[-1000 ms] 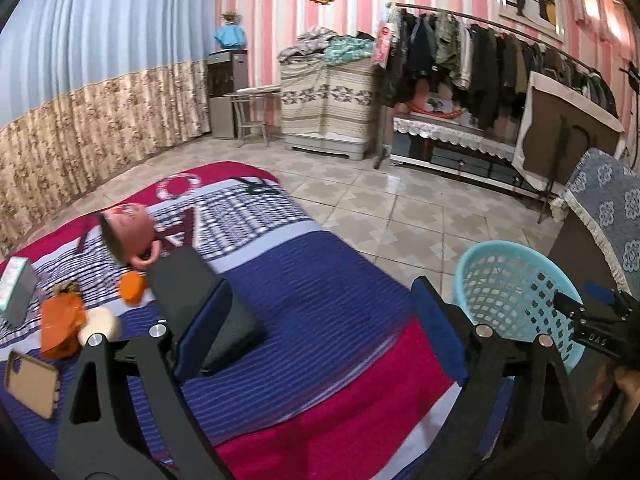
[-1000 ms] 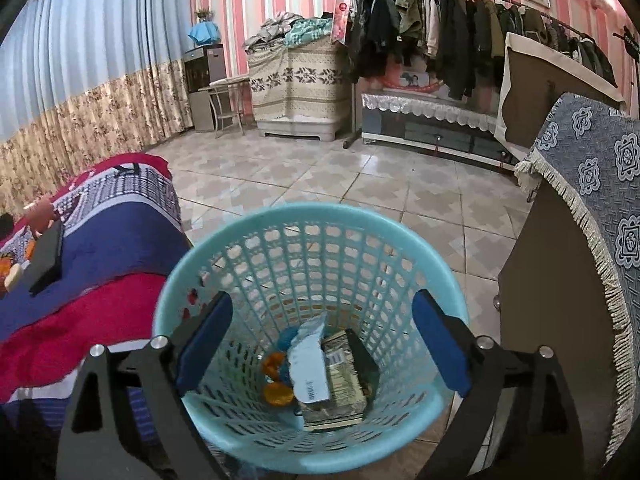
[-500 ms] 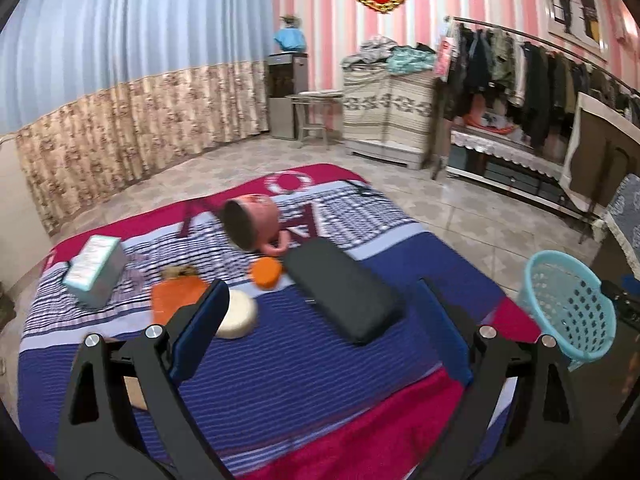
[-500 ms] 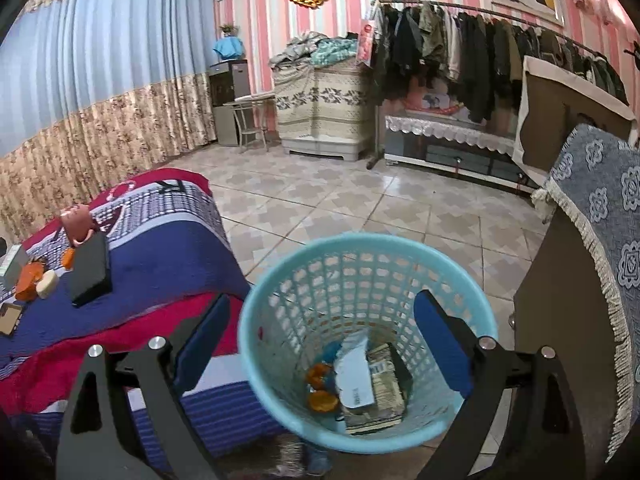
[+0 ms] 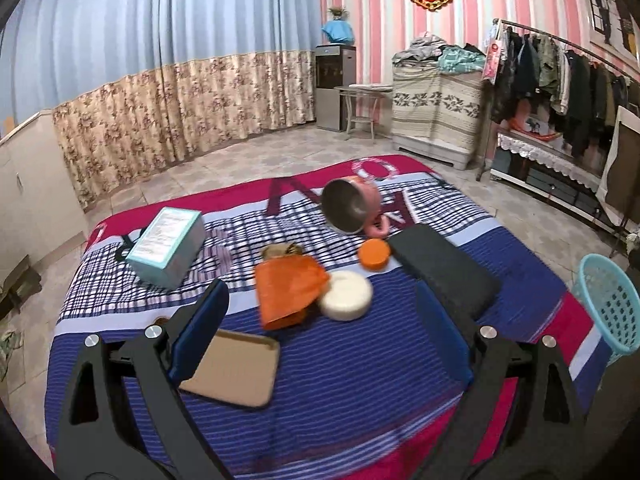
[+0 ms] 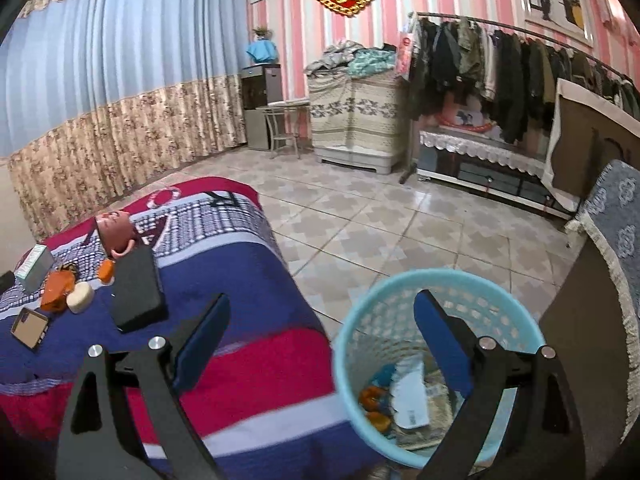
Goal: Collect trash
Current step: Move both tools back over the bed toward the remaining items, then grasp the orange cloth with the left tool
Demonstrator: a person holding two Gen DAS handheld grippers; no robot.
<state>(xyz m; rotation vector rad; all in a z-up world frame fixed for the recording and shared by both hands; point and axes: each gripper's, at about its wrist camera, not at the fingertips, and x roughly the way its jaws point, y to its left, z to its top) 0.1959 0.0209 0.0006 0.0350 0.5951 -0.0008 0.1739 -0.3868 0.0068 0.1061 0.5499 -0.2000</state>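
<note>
Left tongs (image 5: 320, 316): spread wide, empty, over the striped bed (image 5: 360, 380).
Orange wrapper (image 5: 288, 292): straight ahead between the blades, long axis running away from them, touching the white round puck (image 5: 346, 295) on its right.
Tan tray (image 5: 236, 368): just inside the left blade.
Right tongs (image 6: 320, 336): spread wide, empty, over the bed's end.
Blue basket (image 6: 400, 284): under the right blade, already holding scraps.
Judgement: left tongs nearer; open bed in front.

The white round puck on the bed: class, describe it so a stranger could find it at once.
Start at the striped bed cover and find the cluttered middle. Between the crumpled orange bag and the long black case lies the white round puck, touching the bag. It is the only pale disc; the smaller disc behind it is orange.
</note>
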